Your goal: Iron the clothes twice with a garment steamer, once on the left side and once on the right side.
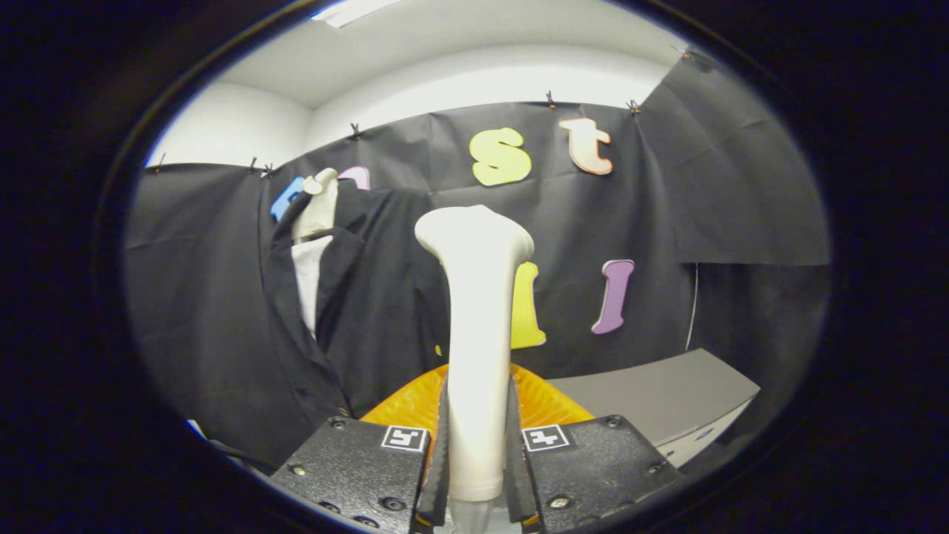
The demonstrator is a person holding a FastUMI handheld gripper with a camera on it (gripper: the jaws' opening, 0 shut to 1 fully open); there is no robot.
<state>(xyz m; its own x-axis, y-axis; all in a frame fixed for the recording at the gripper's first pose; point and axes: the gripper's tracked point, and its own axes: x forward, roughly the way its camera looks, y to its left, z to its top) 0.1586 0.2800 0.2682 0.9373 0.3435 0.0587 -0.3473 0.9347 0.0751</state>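
A white garment steamer stands upright between my fingers, its wide head at the top. My gripper is shut on its handle, both pads pressing the sides. A black jacket hangs on a pale mannequin neck, with a white shirt front showing in its opening. The jacket is beyond the fingers and to the left of the steamer head, apart from it.
An orange ribbed object lies just behind the steamer, low between the fingers. A grey table top stretches to the right. Black cloth backs the whole scene, and a white wall and ceiling show above it.
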